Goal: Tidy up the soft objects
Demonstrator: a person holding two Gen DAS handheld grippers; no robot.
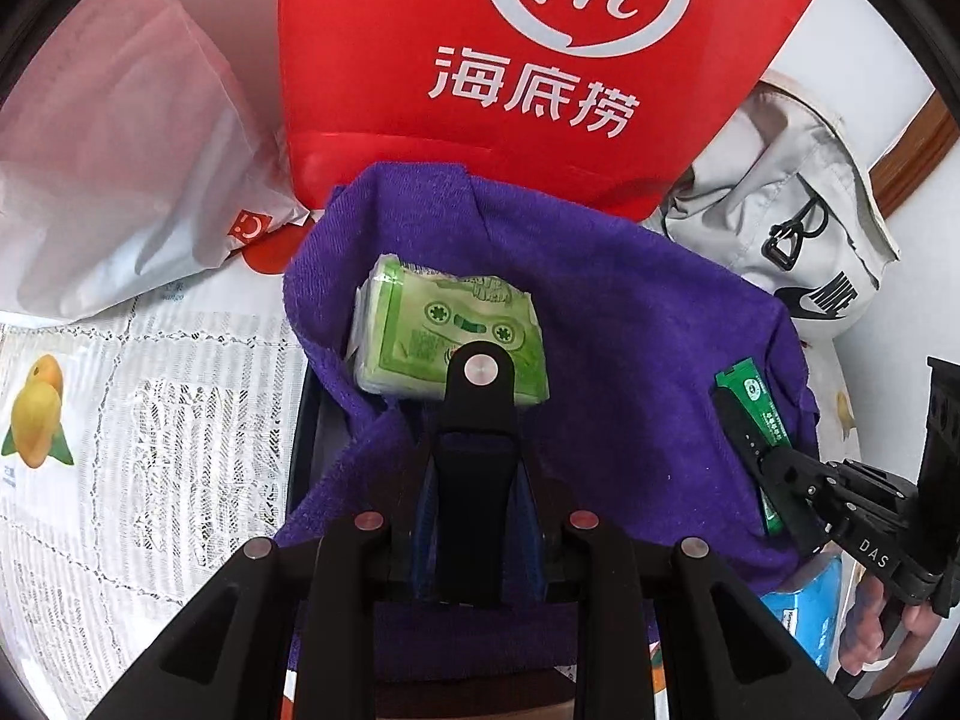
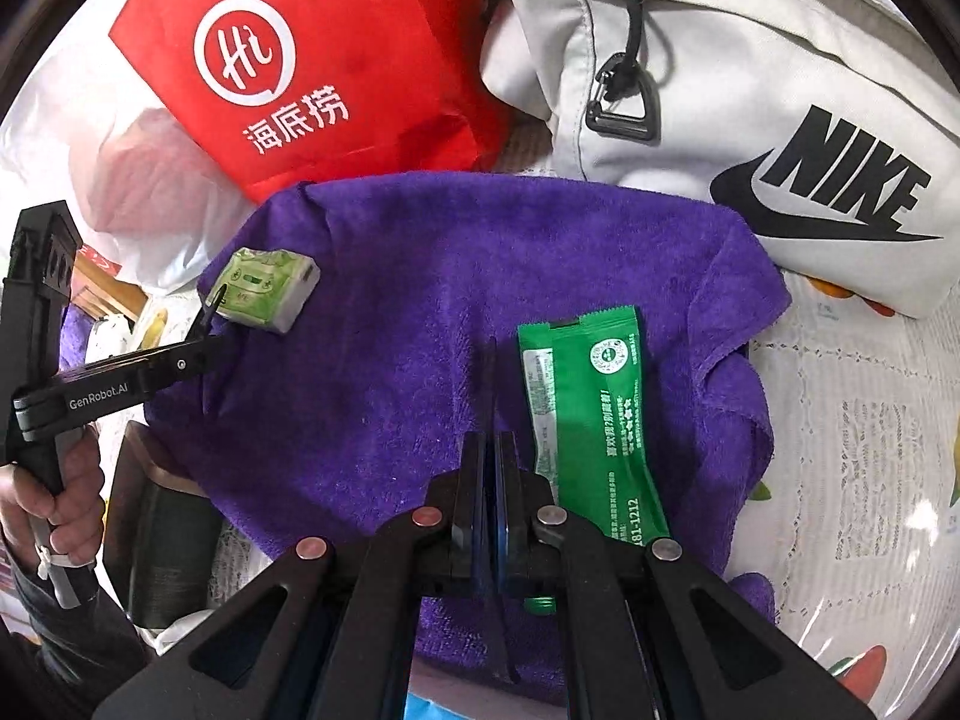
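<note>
Lying on the purple terry towel (image 2: 420, 300), the flat green foil sachet (image 2: 585, 414) runs near-to-far just right of the right tool (image 2: 493, 372), pressed together empty; the left tool (image 2: 217, 295), narrowly spread, touches the green tissue pack (image 2: 264, 288)

Bright even daylight, soft shadows, sharp centre, fisheye-warped dark edges.

A white lace tablecloth (image 1: 150, 420) printed with fruit covers the table, before a white wall (image 1: 864, 54) with wooden trim (image 1: 912, 162).
</note>
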